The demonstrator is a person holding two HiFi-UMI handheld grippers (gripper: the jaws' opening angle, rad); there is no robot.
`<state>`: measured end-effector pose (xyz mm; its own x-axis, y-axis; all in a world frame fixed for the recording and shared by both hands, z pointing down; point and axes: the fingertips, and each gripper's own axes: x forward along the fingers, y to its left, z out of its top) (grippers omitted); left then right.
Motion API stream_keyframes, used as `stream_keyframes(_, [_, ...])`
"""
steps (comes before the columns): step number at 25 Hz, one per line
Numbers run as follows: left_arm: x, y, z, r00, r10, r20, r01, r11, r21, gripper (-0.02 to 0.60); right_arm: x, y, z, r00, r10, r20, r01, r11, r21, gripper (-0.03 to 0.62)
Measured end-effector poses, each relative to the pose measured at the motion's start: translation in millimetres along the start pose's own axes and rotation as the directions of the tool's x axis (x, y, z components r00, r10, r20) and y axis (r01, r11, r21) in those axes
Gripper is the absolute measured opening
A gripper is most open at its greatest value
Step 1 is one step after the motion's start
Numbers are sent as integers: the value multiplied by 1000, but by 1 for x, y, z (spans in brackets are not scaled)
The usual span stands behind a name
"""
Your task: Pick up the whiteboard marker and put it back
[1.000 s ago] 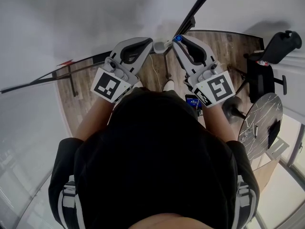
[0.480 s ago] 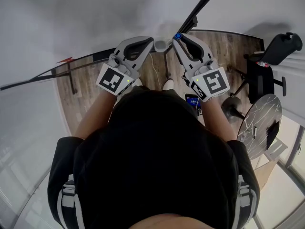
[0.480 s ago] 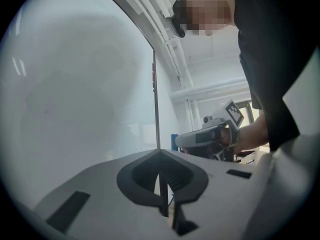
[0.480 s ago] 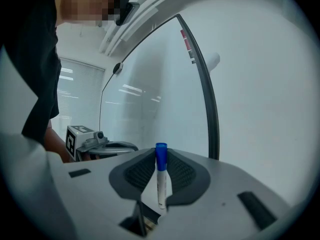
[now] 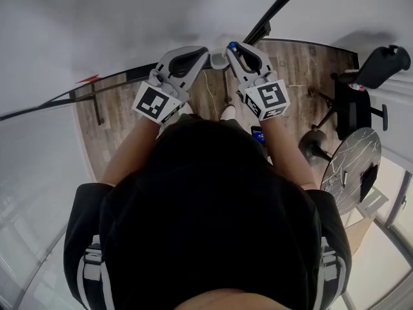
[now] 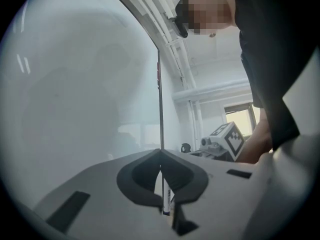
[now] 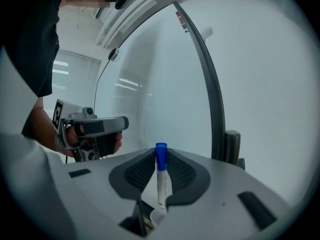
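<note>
The right gripper's two pads pinch the single whiteboard marker, which stands upright between them with its one blue cap up at the fingertips. The left gripper, level beside it, has its two jaws pressed together at the tips, gripping nothing that shows. One whiteboard rises just beyond both pairs of fingertips

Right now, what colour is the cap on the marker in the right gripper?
Blue cap on a white marker; clearest in the right gripper view.
</note>
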<state>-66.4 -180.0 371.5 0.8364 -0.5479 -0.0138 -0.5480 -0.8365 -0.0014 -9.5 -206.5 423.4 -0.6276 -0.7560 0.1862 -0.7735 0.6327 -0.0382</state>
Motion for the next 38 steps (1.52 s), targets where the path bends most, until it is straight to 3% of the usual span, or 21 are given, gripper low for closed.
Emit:
stream_keyframes(24, [-3, 1, -19, 999, -2, -35, 1, 1000, -6, 3, 44, -14, -104, 986, -26, -165, 40, 996, 79, 67])
stream_keyframes(38, [-5, 0, -21, 999, -3, -49, 2, 1000, -18, 3, 58, -15, -160, 942, -13, -334, 53, 993, 110, 67])
